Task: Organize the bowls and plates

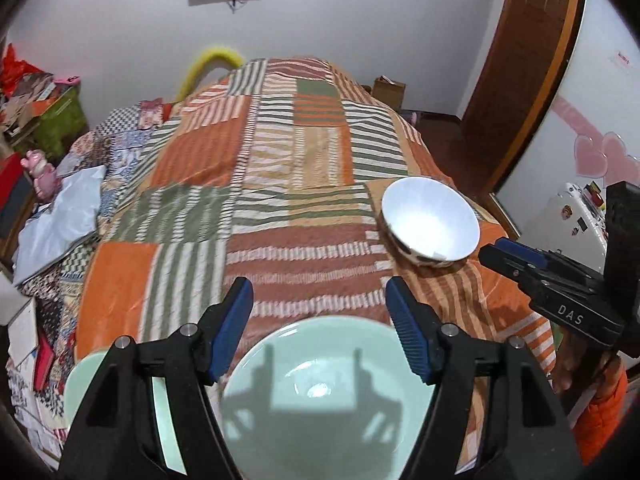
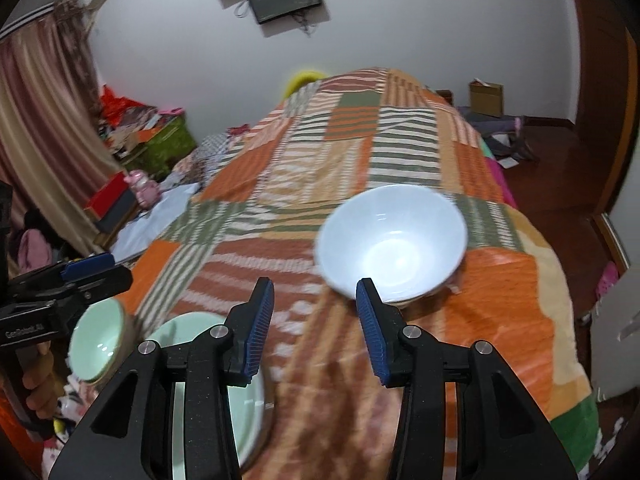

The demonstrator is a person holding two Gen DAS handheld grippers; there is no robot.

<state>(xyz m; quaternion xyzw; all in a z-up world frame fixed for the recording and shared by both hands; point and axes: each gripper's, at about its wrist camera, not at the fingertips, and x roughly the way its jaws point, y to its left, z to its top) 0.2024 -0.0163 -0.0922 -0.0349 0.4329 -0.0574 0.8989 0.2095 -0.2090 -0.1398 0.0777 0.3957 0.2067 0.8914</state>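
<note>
2 grippers, left (image 1: 320,320) and right (image 2: 316,320), stand open and empty; white bowl (image 2: 392,240) near bed (image 2: 520,300) edge may slide off soft quilt.

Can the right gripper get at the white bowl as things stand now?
Probably yes. The right gripper is open and empty, and the white bowl sits upright on the blanket just ahead of it. Nothing lies between them, and the left gripper is off to the side over the green bowl.
</note>
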